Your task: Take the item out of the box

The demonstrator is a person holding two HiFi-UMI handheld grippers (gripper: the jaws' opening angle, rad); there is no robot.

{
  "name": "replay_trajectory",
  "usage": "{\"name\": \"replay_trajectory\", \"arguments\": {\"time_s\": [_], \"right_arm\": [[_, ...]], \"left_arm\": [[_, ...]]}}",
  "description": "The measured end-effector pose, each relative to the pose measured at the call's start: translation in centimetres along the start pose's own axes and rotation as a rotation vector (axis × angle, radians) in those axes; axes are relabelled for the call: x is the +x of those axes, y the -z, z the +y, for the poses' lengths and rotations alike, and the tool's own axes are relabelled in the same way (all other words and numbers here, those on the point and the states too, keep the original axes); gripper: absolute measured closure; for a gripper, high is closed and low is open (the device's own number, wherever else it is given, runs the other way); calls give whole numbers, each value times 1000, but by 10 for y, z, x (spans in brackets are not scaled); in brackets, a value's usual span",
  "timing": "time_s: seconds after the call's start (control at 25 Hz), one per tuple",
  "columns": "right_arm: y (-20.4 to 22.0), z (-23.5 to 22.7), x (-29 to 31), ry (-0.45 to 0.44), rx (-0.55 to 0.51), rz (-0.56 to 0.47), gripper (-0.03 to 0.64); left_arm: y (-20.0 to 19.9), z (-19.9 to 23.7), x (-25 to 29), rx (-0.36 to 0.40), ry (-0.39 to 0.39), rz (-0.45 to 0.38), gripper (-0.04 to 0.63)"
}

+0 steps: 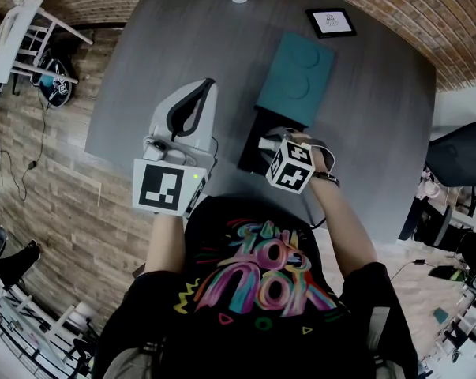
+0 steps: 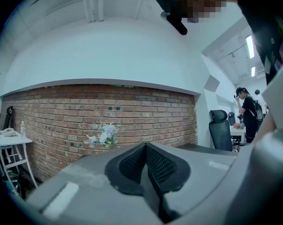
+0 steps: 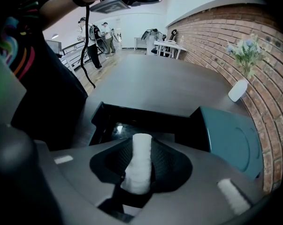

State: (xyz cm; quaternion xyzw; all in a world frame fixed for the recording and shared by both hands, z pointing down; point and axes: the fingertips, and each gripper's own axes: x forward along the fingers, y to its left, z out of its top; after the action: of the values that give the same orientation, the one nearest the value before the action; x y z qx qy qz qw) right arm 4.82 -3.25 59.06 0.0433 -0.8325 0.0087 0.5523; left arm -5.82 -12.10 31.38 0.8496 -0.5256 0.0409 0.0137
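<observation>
where box (image 3: 155, 118) lies open, right gripper (image 3: 142, 149) clamps white roll (image 3: 139, 170)

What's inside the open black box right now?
Only a dark, glossy floor shows inside the box; the right gripper, shut on a white roll, covers its near part.

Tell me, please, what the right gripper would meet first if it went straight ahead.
Probably the open black box: the right gripper, holding a white roll, points into it, though depth is unclear.
</observation>
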Motion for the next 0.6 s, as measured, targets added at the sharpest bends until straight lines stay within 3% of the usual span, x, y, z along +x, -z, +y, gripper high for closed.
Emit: {"name": "replay_trajectory", "arguments": {"time_s": [0.6], "right_arm": [[-6,-2,-11,14,55,-69,497]], "left_arm": [[-2,3,-1,2,5,-3,595]]}}
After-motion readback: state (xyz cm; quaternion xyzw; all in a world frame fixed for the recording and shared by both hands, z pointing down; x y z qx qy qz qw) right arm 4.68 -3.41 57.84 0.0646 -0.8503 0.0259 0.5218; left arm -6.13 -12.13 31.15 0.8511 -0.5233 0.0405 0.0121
